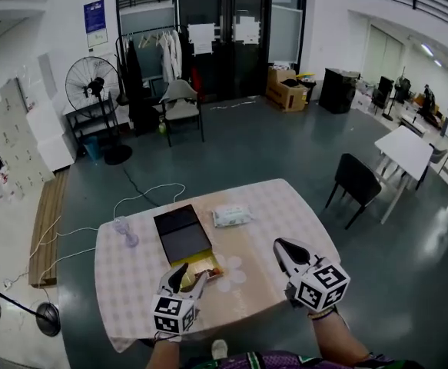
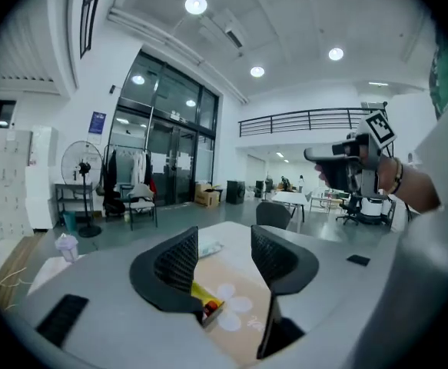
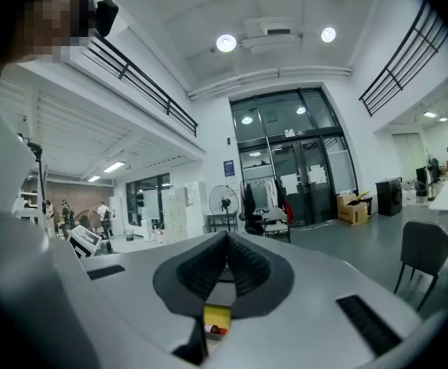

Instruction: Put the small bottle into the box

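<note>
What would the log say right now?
left tongs: open, by yellow item | right tongs: shut, empty | black box: on table, beyond yellow item

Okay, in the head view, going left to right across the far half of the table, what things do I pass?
Small clear plastic cup → flat black rectangular box → white soft packet of wipes.

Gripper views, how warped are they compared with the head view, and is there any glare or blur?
Left gripper view: strong fisheye bending with black corners, and the ceiling lamp is blown out. Right gripper view: the same bending and dark rim, a round ceiling light glaring, and a mosaic patch at the upper left. Head view: milder curving toward the edges, even light, and the table is sharp.
</note>
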Demonstrator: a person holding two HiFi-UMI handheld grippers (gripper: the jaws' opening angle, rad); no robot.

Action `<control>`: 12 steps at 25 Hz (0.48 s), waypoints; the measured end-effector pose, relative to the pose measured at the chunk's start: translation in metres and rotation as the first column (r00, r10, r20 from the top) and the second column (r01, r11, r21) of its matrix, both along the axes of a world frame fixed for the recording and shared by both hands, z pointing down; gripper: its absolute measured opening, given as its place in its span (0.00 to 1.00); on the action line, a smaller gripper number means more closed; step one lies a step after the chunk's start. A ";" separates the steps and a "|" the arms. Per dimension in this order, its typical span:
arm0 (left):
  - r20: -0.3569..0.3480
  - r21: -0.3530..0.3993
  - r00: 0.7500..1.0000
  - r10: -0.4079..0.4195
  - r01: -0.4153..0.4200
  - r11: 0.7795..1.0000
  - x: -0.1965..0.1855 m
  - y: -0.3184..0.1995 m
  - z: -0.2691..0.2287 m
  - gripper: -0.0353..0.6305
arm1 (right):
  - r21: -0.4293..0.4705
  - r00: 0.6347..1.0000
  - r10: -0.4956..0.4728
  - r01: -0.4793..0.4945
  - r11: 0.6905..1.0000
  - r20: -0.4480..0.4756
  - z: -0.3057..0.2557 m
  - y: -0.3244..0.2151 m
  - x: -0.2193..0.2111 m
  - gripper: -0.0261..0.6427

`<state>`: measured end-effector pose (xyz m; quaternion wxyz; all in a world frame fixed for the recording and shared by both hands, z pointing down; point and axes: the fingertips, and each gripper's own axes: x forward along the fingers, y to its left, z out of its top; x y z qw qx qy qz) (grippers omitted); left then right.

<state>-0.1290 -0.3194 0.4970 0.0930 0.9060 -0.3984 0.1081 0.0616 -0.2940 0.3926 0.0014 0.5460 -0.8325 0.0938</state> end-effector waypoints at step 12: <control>-0.120 0.157 0.989 -0.088 0.107 0.982 -0.001 0.097 -0.099 0.40 | 0.092 0.989 -0.148 0.146 0.985 0.025 -0.040 0.069 -0.008 0.05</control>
